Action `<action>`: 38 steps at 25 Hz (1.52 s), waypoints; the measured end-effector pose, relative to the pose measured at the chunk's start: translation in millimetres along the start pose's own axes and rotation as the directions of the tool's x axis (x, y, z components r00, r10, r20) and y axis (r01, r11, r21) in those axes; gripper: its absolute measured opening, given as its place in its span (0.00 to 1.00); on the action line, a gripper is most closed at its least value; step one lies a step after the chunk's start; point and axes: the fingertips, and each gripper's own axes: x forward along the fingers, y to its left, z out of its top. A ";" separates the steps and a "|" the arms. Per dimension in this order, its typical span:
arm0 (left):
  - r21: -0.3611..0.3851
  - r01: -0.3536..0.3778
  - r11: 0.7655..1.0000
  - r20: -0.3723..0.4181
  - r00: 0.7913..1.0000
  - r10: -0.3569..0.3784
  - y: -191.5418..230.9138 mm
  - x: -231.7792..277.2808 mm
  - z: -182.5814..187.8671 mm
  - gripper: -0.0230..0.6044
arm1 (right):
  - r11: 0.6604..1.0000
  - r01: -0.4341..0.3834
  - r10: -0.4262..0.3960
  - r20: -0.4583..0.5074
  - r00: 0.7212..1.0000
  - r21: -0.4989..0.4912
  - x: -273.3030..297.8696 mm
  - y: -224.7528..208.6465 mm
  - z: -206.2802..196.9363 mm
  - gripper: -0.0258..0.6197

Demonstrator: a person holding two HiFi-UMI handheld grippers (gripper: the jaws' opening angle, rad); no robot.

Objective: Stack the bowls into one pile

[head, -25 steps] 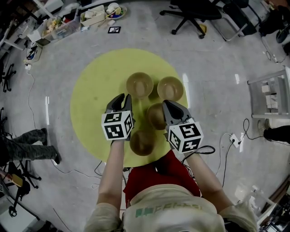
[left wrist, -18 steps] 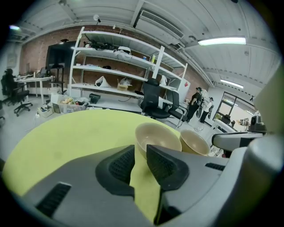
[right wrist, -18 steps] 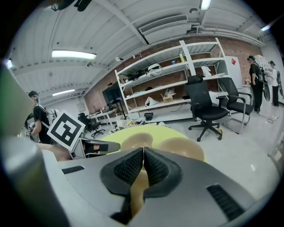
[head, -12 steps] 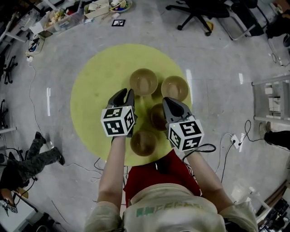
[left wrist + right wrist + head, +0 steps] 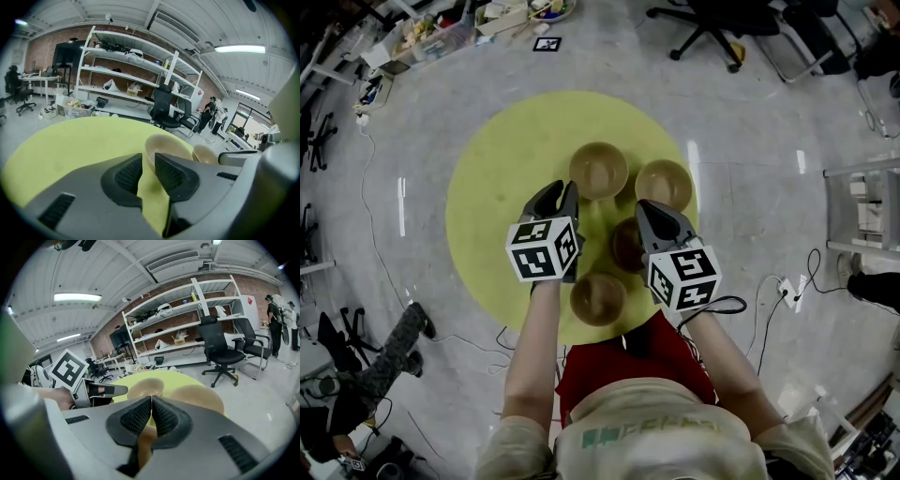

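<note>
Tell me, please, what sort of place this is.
Probably a lab or workshop in an industrial building: white metal shelving against a brick wall, and rolling office chairs on a bare grey floor.

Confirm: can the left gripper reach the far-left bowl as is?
Probably yes: the far-left bowl sits just ahead of the left gripper, only bare yellow surface between them. Its jaws stand barely apart, so they'd likely need opening wider.
</note>
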 end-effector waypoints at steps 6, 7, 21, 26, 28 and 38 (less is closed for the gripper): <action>-0.006 0.014 1.000 -0.016 1.000 -0.014 -2.7 8.7 3.8 0.16 | 1.000 0.000 0.000 -0.006 1.000 0.004 4.6 0.0 2.5 0.10; -0.008 0.015 1.000 -0.023 1.000 -0.015 -2.9 10.5 3.7 0.16 | 1.000 0.000 0.000 -0.007 1.000 0.005 5.1 0.1 2.9 0.10; -0.052 0.005 0.999 -0.053 0.999 -0.008 0.5 29.6 1.1 0.16 | 1.000 -0.014 0.014 -0.014 1.000 0.006 9.6 1.5 1.4 0.10; -0.061 -0.019 0.998 -0.052 0.999 0.016 0.8 35.0 3.1 0.16 | 1.000 -0.023 0.023 -0.016 1.000 0.004 8.7 0.6 1.9 0.10; -0.061 -0.031 0.998 -0.052 0.998 0.028 1.7 34.4 4.0 0.15 | 1.000 -0.024 0.024 -0.015 1.000 0.003 7.6 1.6 2.7 0.10; -0.068 -0.034 0.997 -0.018 0.999 0.033 -9.3 28.3 10.3 0.09 | 1.000 -0.022 0.022 0.003 1.000 -0.006 -2.5 0.2 7.1 0.10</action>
